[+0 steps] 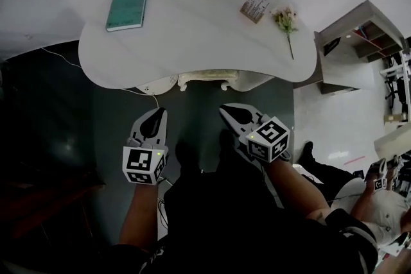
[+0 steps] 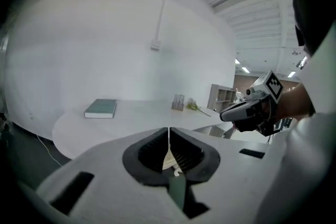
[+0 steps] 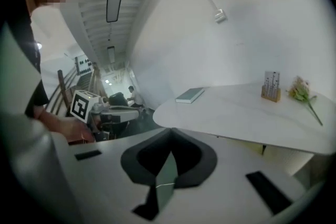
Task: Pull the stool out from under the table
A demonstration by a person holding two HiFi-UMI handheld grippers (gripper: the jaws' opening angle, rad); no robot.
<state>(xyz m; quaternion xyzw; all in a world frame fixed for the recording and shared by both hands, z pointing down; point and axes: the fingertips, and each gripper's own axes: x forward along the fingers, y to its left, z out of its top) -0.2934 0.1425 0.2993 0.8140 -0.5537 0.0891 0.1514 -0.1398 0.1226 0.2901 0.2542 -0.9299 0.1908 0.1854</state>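
1. White kidney-shaped table [image 1: 192, 35]: fills the 12 o'clock part of the head view, on a dark grey floor.
2. Cream-white stool with a carved rim [image 1: 209, 78]: tucked under the table's near edge at 12 o'clock from the person. Only its front edge shows, well apart from both grippers.
3. Left gripper [image 1: 157, 113]: at 10 o'clock from the person's body, pointing toward the table. Its jaws are clenched together with nothing between them, as its own view confirms [image 2: 168, 134].
4. Right gripper [image 1: 227, 111]: at 1 o'clock from the body, beside the left one. Its jaws are clenched and empty in its own view [image 3: 169, 138].
5. Teal hardcover book [image 1: 127, 7]: lying flat at the tabletop's 10 o'clock.
6. Small wooden card holder [image 1: 255, 9]: at the tabletop's 1 o'clock.
7. Pale flower sprig [image 1: 286, 22]: lying just beside the holder, at its 3 o'clock.
8. Grey open shelf unit [image 1: 359, 35]: at 3 o'clock, beyond the table's end.
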